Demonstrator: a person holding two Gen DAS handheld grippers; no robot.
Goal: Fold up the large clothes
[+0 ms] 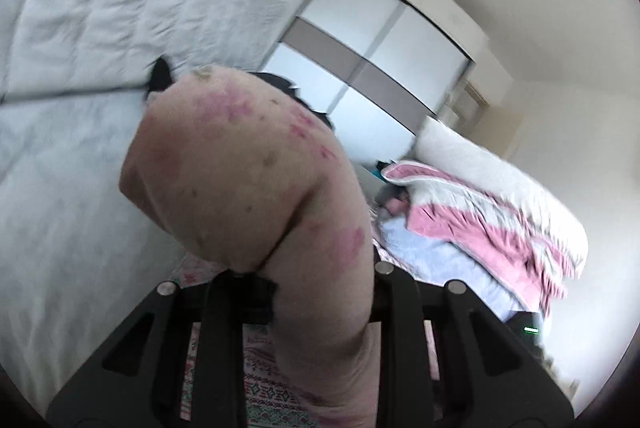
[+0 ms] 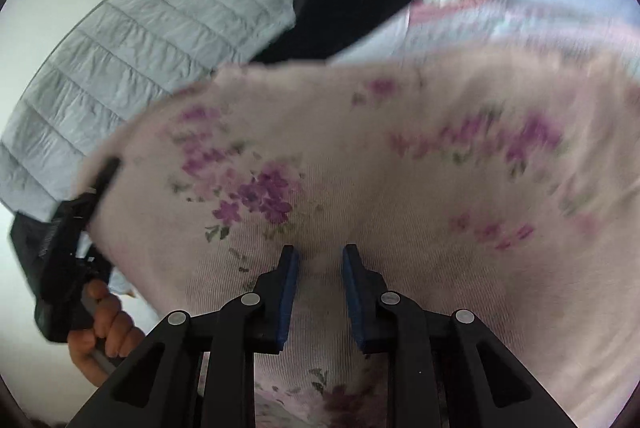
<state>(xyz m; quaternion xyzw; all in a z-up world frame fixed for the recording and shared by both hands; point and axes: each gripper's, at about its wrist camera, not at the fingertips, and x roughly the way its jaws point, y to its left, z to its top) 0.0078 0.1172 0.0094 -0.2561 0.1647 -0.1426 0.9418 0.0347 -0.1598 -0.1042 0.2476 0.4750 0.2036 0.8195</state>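
Observation:
A large pale pink garment with purple flowers [image 2: 360, 168] is lifted and spread in front of the right wrist camera. My right gripper [image 2: 320, 260] is shut on its lower part, the cloth pinched between the blue pads [image 2: 290, 292]. My left gripper [image 2: 100, 184] grips the garment's left edge, with the person's hand below it. In the left wrist view the same garment [image 1: 248, 168] bulges over my left gripper [image 1: 308, 276], which is shut on it; its fingertips are hidden by cloth.
A white quilted bed cover [image 1: 80, 68] lies at the left. A black garment [image 2: 352, 0] lies on the bed. A pink and white duvet [image 1: 480, 204] is heaped at the right. A wardrobe with pale doors [image 1: 380, 40] stands behind.

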